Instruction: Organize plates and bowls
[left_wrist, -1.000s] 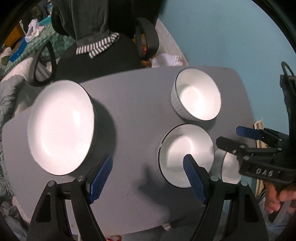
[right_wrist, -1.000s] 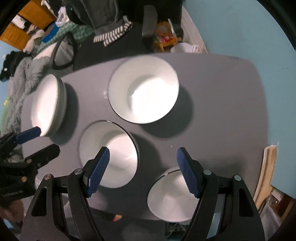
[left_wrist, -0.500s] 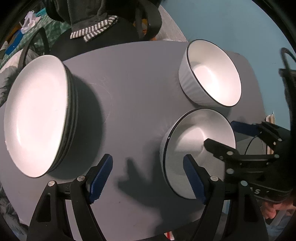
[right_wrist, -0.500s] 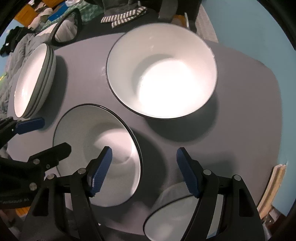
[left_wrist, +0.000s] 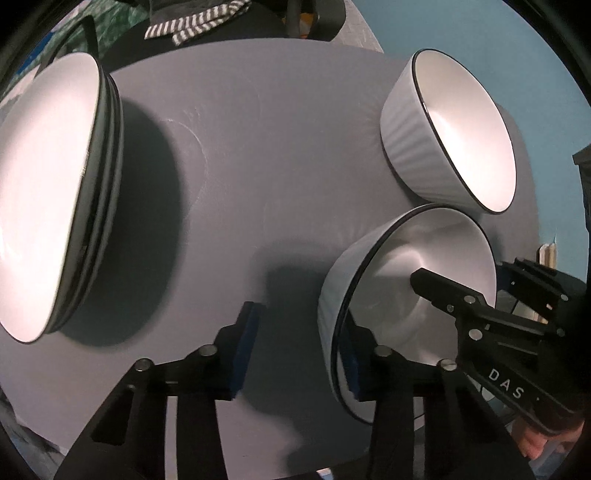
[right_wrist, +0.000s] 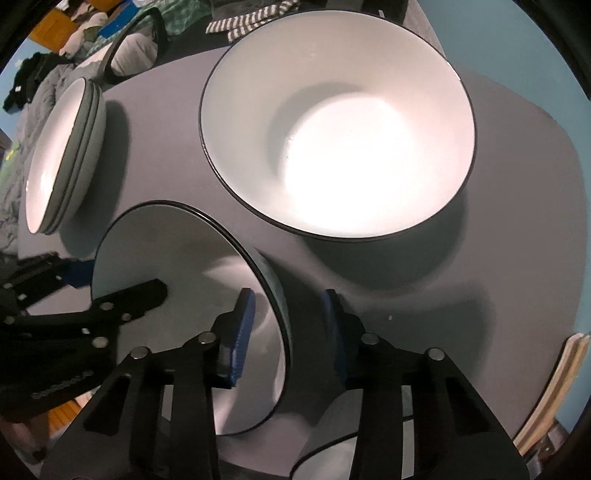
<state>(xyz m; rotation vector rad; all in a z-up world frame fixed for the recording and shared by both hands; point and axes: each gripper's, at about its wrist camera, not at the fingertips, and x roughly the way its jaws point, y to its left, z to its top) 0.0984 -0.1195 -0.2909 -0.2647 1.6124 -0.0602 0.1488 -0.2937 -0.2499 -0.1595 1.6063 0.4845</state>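
Note:
A white bowl with a dark rim (left_wrist: 406, 258) (right_wrist: 166, 251) sits near the front of the grey table (left_wrist: 258, 147). My left gripper (left_wrist: 299, 350) straddles its left rim, one pad inside and one outside. The jaws are closing and the outer pad is still clear of the wall. My right gripper (right_wrist: 286, 328) straddles the opposite rim the same way, also closing, with gaps on both sides. A bigger white bowl (left_wrist: 469, 136) (right_wrist: 351, 147) stands behind. A stack of white dishes (left_wrist: 44, 184) (right_wrist: 55, 155) is at the left.
Another white bowl (right_wrist: 321, 443) shows partly at the table's front edge under my right gripper. A black chair with a striped cloth (left_wrist: 199, 22) stands behind the table. A blue wall is at the right, with pale boards (right_wrist: 554, 387) leaning by the table edge.
Both grippers came down onto the near bowl and now straddle its rim on opposite sides. Both pairs of jaws have narrowed a lot.

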